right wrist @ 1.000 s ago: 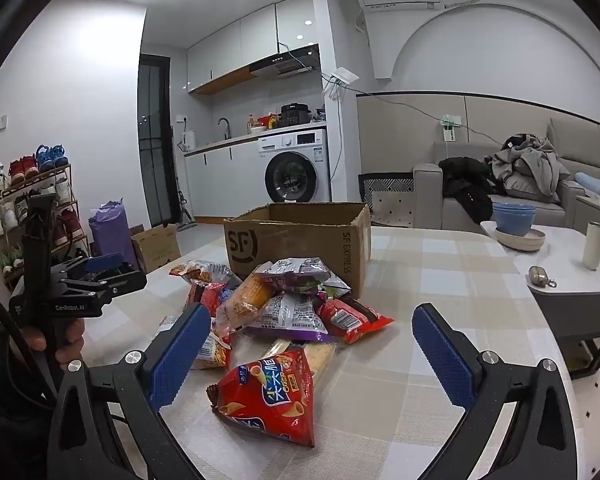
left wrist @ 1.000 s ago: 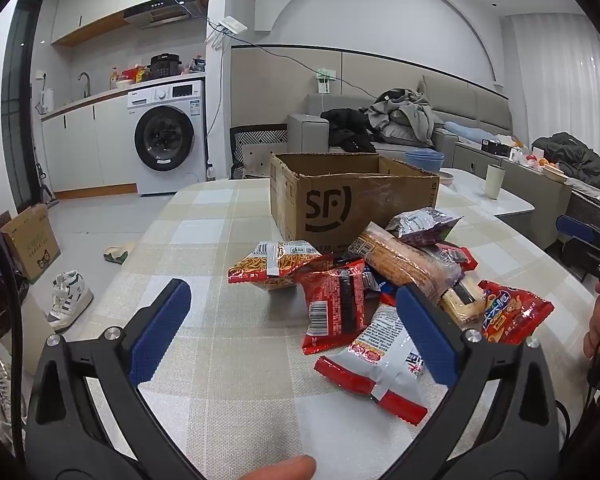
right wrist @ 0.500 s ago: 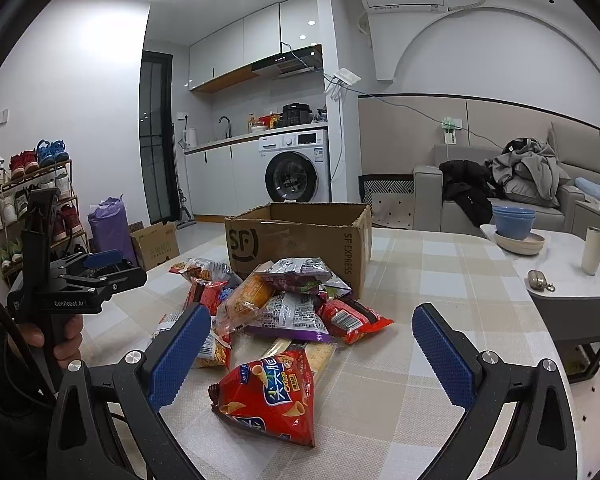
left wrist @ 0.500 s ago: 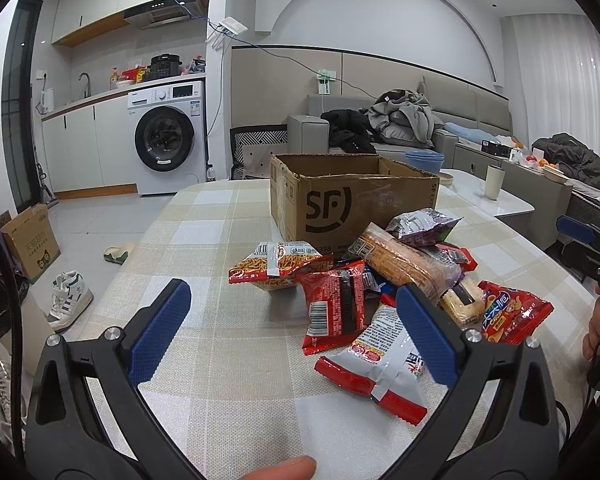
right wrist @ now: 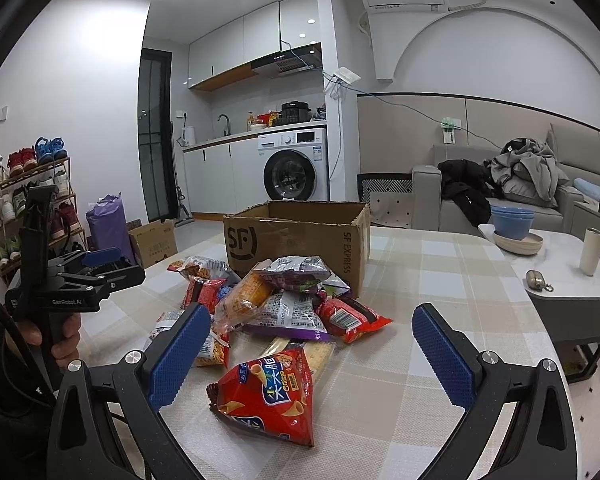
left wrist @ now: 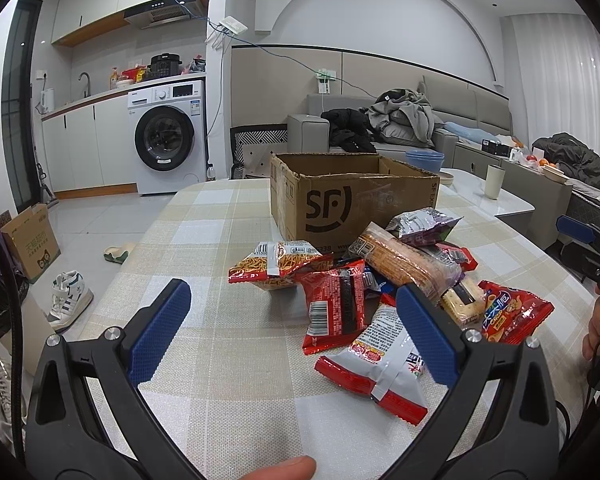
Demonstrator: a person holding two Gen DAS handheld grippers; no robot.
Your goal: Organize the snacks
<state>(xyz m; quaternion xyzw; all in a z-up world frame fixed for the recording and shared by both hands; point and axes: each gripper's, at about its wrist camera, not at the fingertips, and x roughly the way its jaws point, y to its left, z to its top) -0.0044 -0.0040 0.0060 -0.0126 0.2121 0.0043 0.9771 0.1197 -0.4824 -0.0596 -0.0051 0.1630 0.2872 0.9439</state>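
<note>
- Several snack packets lie heaped on the checked tablecloth (left wrist: 228, 364), just in front of an open SF cardboard box (left wrist: 340, 204); none is in the box as far as either view shows, so the sorting looks barely begun.
- Left gripper (left wrist: 296, 320) hangs over bare cloth with its blue pads spread wide and nothing between them. Right gripper (right wrist: 312, 354) is likewise spread wide and empty, hovering low above the red cone-crisps bag (right wrist: 272, 392).
- That red bag sits alone at the near edge of the heap, apart from the rest. It looks puffed with air, so I judge it light, soft and slick; a hard squeeze would likely crush the crisps or pop it. Best taken at the crimped seam or across a flat corner, gently.
- The white-and-red packet (left wrist: 384, 364) nearest the left gripper lies flat and free on top, an easy first pick by its sealed end.
- The red noodle-snack packet (left wrist: 336, 304) leans on its neighbours and partly covers them; lifting it may shift the pile.
- The long orange biscuit pack (left wrist: 404, 260) looks stiffer and brittle inside; grip it mid-length, across its narrow width.
- The purple-and-silver bag (right wrist: 296, 270) rests on top against the box wall, foil-like and probably slippery.
- The striped-stick snack bag (left wrist: 276, 264) lies at the left edge, clear to grasp.
</note>
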